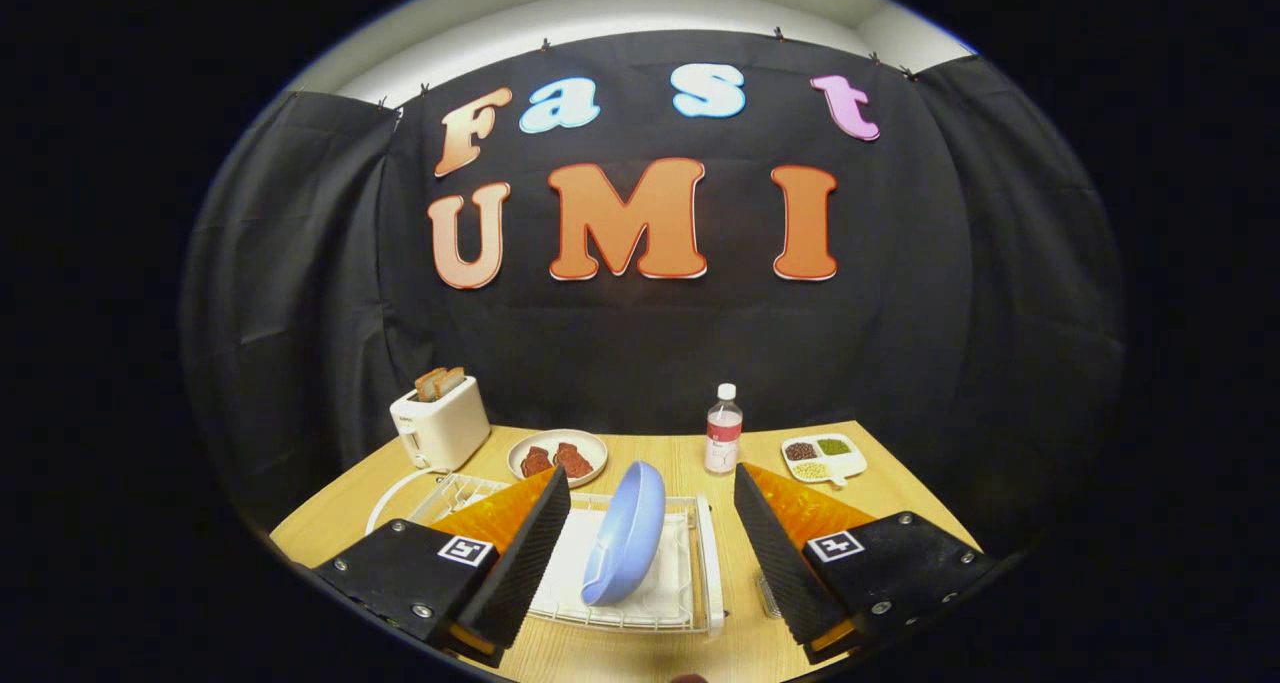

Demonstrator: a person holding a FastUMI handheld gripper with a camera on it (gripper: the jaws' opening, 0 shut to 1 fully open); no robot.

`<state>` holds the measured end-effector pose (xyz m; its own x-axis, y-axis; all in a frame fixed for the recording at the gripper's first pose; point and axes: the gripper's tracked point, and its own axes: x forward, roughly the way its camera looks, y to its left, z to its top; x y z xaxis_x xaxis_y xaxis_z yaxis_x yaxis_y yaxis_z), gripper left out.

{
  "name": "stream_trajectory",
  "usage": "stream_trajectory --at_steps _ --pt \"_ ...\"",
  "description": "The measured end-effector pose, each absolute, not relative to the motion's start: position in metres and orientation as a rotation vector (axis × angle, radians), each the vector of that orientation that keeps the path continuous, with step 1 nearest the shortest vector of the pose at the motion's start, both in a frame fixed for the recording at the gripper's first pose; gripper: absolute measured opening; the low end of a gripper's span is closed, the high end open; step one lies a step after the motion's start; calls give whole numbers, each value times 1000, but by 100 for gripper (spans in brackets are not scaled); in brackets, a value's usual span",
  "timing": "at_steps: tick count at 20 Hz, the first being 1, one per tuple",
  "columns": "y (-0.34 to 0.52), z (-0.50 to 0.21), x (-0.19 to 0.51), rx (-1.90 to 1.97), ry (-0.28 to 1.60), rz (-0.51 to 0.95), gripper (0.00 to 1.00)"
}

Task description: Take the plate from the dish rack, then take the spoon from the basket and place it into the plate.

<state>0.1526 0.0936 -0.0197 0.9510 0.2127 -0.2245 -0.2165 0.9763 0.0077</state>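
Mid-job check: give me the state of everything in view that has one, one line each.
Hand-held gripper: open, holding nothing.
Plate: on edge in the rack, between the fingers, not gripped.
Rack: on the table, holding the plate.
Toaster: bread sticking up from the slots.
Bottle: upright, capped.
Round dish: holds brown food.
Divided tray: compartments filled.

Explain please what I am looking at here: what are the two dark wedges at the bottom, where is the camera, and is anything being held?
The camera rides on a hand-held gripper and looks forward along its two fingers; those are the wedges. They stand open and hold nothing. Between them, a blue plate stands on edge in a white dish rack on a wooden table. Beyond the fingers are a toaster with bread in it, a round plate of food, a bottle and a small divided tray. A wire object by the right-hand finger may be the basket; I cannot make out a spoon.
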Motion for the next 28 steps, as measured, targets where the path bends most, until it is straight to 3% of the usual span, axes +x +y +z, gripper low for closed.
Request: stream_trajectory --at_steps 7,19,21,23,27,28 --pt "105 -79 204 -77 400 196 99" --pt "121 -149 225 -69 615 159 98" --pt "121 -154 222 -64 641 151 91" --pt "120 -160 223 -53 664 132 77" --pt "116 -160 223 -44 677 77 36" --pt "111 -160 223 -39 680 47 34"
